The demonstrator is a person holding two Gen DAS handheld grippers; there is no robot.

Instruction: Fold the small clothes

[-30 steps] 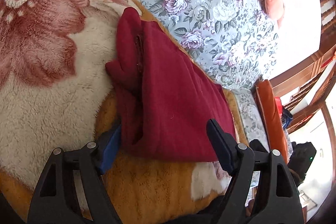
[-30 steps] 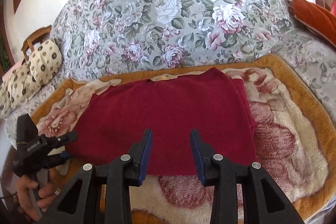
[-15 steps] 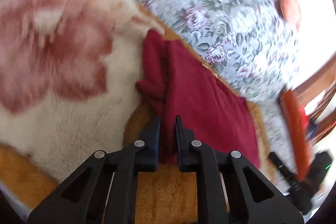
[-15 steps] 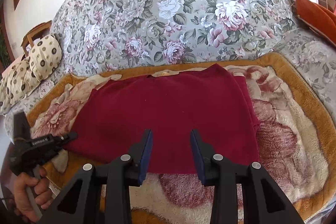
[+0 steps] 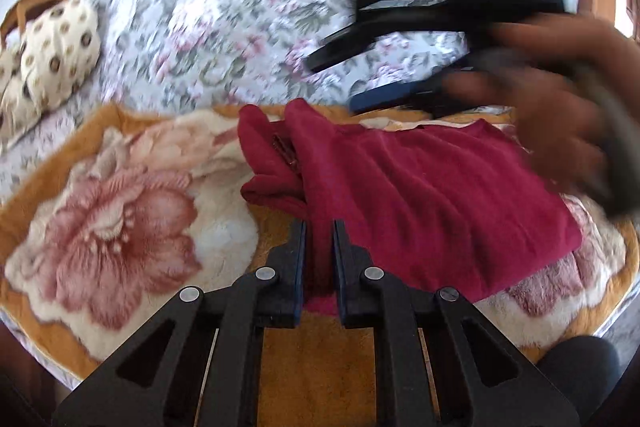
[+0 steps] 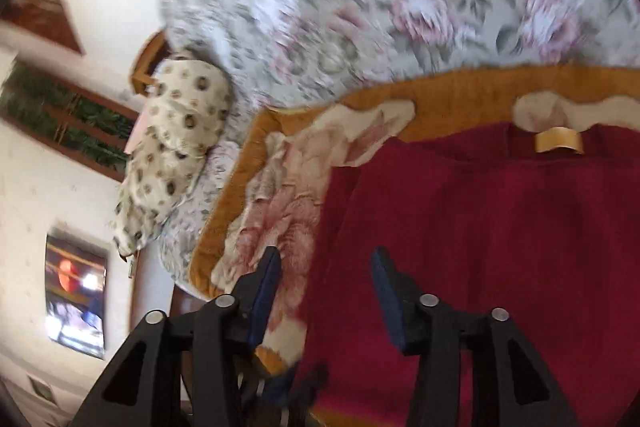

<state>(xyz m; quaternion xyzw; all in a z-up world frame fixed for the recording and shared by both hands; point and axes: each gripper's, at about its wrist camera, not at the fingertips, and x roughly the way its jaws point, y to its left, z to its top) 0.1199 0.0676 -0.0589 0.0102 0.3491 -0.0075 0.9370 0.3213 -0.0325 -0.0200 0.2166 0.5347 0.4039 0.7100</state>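
Observation:
A dark red garment (image 5: 432, 195) lies folded on an orange floral blanket (image 5: 120, 223), its folded sleeve bunched at the left (image 5: 268, 163). My left gripper (image 5: 319, 227) is shut on the garment's near left edge. My right gripper (image 6: 326, 259) is open and hovers over the garment's (image 6: 500, 247) left edge, with a tan neck label (image 6: 559, 140) at the far side. In the left wrist view the right gripper (image 5: 360, 79) shows blurred above the garment's far right, held by a hand (image 5: 560, 115).
A floral bedspread (image 5: 240, 11) lies behind the blanket (image 6: 308, 203). A spotted cream cushion (image 5: 52, 59) sits at the far left; it also shows in the right wrist view (image 6: 176, 147). A wall with a picture (image 6: 76, 291) is at the left.
My left gripper closed on the garment's edge and swung round. My right gripper moved fast from the garment's near middle to its left side and stayed open.

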